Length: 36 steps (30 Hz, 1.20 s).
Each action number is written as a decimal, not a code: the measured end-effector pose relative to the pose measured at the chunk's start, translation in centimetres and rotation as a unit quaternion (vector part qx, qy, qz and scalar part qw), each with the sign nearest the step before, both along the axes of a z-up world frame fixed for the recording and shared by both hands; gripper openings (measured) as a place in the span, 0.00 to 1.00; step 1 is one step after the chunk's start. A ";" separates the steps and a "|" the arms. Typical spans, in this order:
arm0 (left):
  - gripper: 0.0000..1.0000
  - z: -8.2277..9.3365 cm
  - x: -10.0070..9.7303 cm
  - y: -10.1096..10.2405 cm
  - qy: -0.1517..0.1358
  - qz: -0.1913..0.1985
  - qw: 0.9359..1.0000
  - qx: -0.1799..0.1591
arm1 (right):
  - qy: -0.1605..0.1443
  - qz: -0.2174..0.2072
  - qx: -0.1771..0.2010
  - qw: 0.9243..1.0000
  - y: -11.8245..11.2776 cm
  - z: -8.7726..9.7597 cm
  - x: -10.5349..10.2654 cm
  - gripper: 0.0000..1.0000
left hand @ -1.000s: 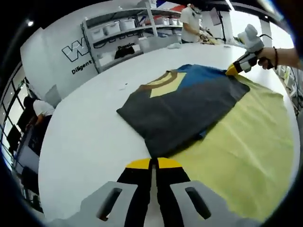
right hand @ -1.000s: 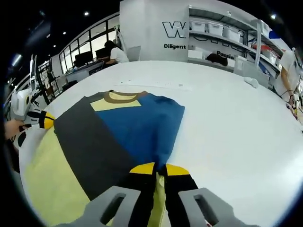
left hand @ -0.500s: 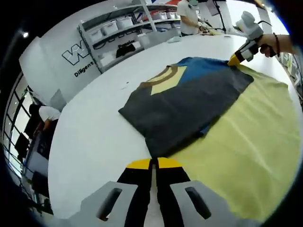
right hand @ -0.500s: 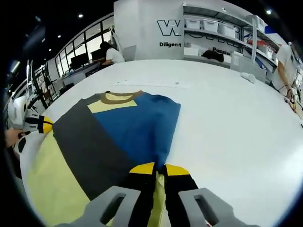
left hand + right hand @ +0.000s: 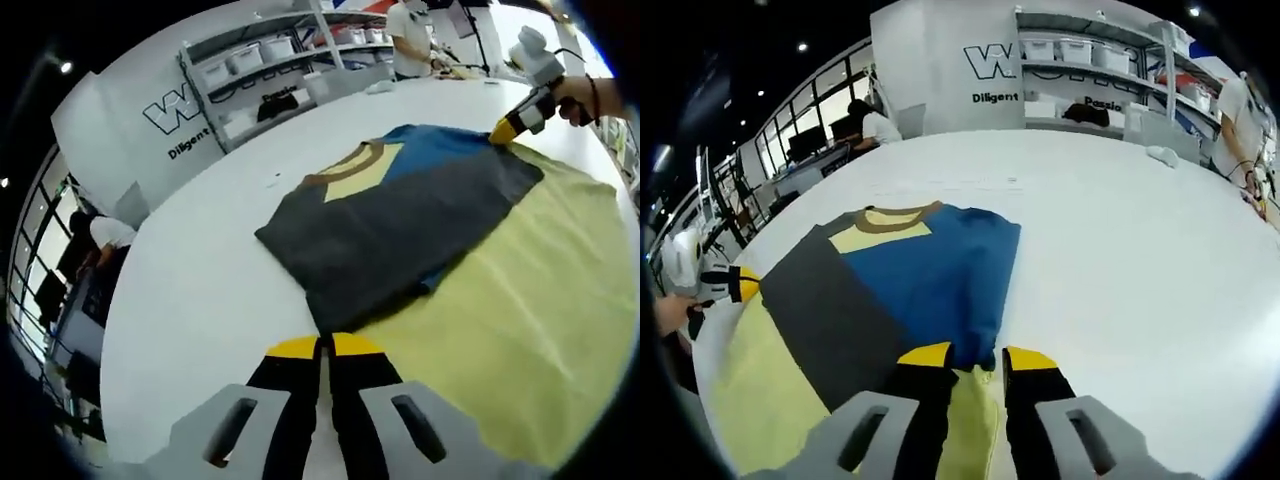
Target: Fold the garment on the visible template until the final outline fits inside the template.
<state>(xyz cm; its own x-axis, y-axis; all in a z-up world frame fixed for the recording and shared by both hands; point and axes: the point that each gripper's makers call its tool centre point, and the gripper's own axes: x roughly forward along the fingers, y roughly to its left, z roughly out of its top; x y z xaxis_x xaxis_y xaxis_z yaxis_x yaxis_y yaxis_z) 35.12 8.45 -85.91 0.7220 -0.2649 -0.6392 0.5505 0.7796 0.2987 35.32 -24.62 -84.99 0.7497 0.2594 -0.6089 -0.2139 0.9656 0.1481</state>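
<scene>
The shirt (image 5: 400, 225) lies folded on the white surface (image 5: 190, 290), partly over the pale yellow template (image 5: 520, 300). Its dark grey panel faces the left gripper, the blue panel lies beyond it, and a brown collar over a yellow patch sits at the end away from the template. In the right gripper view the shirt (image 5: 920, 280) shows blue on the side nearest that gripper and grey toward the template (image 5: 760, 400).

The left gripper (image 5: 322, 347) has its jaws pressed together at the near corner of the shirt, at the template's edge; whether cloth is caught between them cannot be told. The right gripper (image 5: 978, 358) has its jaws parted with a clear gap, holding nothing, the shirt's blue edge lying just beyond the tips. In the left gripper view the right gripper (image 5: 505, 132) sits at the shirt's far corner, held by a hand (image 5: 580, 95).

Beyond the shirt stand shelves (image 5: 290, 70) with bins against a white wall. A person (image 5: 875, 125) sits at a desk past the surface.
</scene>
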 end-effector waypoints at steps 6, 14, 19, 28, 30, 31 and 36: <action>0.01 0.0 0.0 0.1 0.017 0.024 0.999 -0.036 | -0.026 0.040 -0.004 0.999 1.1 1.9 -0.5 0.29; 0.01 0.0 0.0 0.1 0.023 0.029 0.998 -0.046 | -0.034 0.096 -0.033 0.994 2.8 1.8 -1.4 0.35; 0.01 -0.1 0.1 0.1 0.022 0.032 0.998 -0.045 | -0.006 0.112 -0.045 0.993 3.2 0.3 -2.3 0.32; 0.01 0.0 0.0 0.1 0.023 0.028 0.998 -0.044 | 0.011 0.087 -0.044 0.995 1.9 -0.2 -1.8 0.23; 0.01 0.0 0.1 0.1 0.023 0.027 0.998 -0.045 | 0.013 0.086 -0.047 0.995 1.8 -0.4 -1.8 0.20; 0.01 -0.1 0.1 0.1 0.024 0.027 0.998 -0.045 | 0.014 0.085 -0.048 0.995 1.8 -0.5 -1.8 0.19; 0.01 -0.1 0.1 0.0 0.023 0.027 0.998 -0.044 | 0.032 0.082 -0.056 0.995 1.8 -1.3 -2.0 0.12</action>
